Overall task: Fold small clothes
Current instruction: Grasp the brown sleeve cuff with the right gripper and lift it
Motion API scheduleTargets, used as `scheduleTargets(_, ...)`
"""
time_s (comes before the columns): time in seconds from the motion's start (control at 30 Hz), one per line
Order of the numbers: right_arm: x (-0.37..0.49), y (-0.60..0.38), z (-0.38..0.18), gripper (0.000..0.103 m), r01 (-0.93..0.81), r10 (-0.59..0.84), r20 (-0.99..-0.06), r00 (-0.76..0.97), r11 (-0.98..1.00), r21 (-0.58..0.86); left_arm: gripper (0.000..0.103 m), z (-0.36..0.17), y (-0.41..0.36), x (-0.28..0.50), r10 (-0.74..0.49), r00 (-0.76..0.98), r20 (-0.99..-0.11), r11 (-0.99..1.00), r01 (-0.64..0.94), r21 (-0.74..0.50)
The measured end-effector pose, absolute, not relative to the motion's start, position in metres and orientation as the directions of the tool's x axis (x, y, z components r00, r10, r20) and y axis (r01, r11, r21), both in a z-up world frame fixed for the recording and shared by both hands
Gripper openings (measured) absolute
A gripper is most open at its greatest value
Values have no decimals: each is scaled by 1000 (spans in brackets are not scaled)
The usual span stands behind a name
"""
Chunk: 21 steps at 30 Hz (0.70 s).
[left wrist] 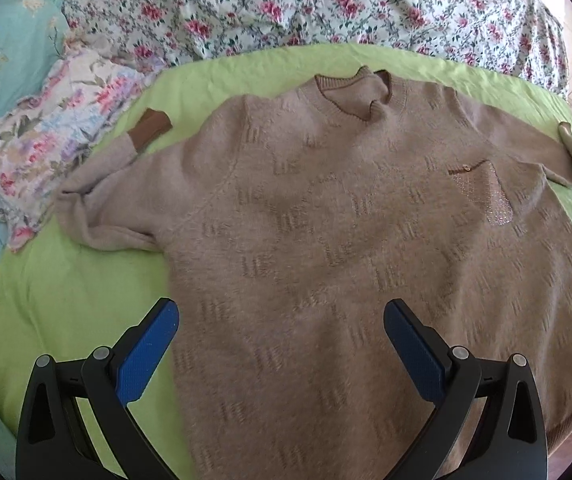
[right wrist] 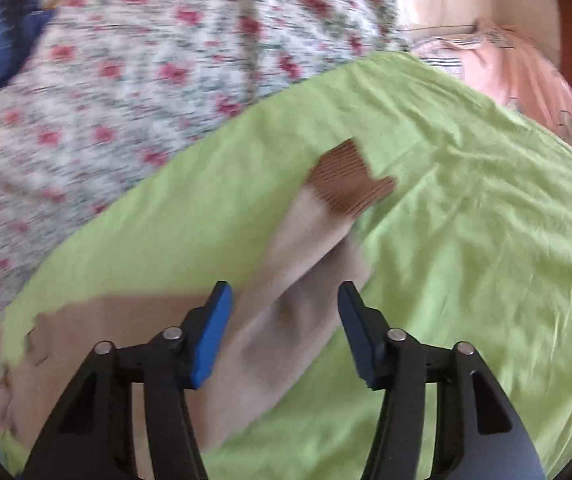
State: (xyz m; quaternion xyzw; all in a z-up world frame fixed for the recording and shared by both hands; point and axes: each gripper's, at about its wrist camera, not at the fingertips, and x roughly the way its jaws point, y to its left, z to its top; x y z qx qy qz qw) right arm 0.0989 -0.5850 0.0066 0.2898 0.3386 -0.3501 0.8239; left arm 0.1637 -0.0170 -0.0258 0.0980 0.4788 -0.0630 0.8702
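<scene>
A fuzzy beige sweater (left wrist: 346, 220) lies flat, front up, on a lime-green sheet (left wrist: 66, 280). Its left sleeve is bent, with a brown ribbed cuff (left wrist: 150, 128). A shiny pocket patch (left wrist: 482, 192) sits on the chest. My left gripper (left wrist: 282, 308) is open above the sweater's lower body. In the blurred right wrist view my right gripper (right wrist: 284, 292) is open just above the right sleeve (right wrist: 306, 248), whose brown cuff (right wrist: 346, 180) lies ahead on the green sheet (right wrist: 466, 240).
A floral quilt (left wrist: 286, 4) is piled behind the sweater, also in the right wrist view (right wrist: 126, 100). A pastel floral cloth (left wrist: 46, 148) and teal bedding (left wrist: 2, 48) lie at the left. Pink fabric (right wrist: 526, 76) lies at the far right.
</scene>
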Motion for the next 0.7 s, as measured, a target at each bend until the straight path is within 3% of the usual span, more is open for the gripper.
scheduleTargets(0.1,112,-608,-2,49,779,-368,-763,531,567,268,103,-37,-22,171,-7,506,-862,971,208,114)
scheduleTargets(0.17,121,-623,-13,33,798,-363,-783,506,543,264,103,-43,-26,176,0,495,-869,969,214,121)
scheduleTargets(0.2,124,-627,-16,13,798,-353,-787,506,537,272,103,-45,-27,177,2,497,-868,969,214,124)
scheduleTargets(0.23,126,-627,-15,8,795,-348,-785,513,539,280,103,-46,-27,178,1,498,-867,969,214,123)
scheduleTargets(0.4,138,-583,9,7,699,-321,-722,612,648,304,103,-49,-27,180,-18,500,-866,972,211,102)
scheduleTargets(0.7,208,-405,36,6,319,21,-652,758,860,399,103,-40,-18,167,-60,521,-851,978,203,55)
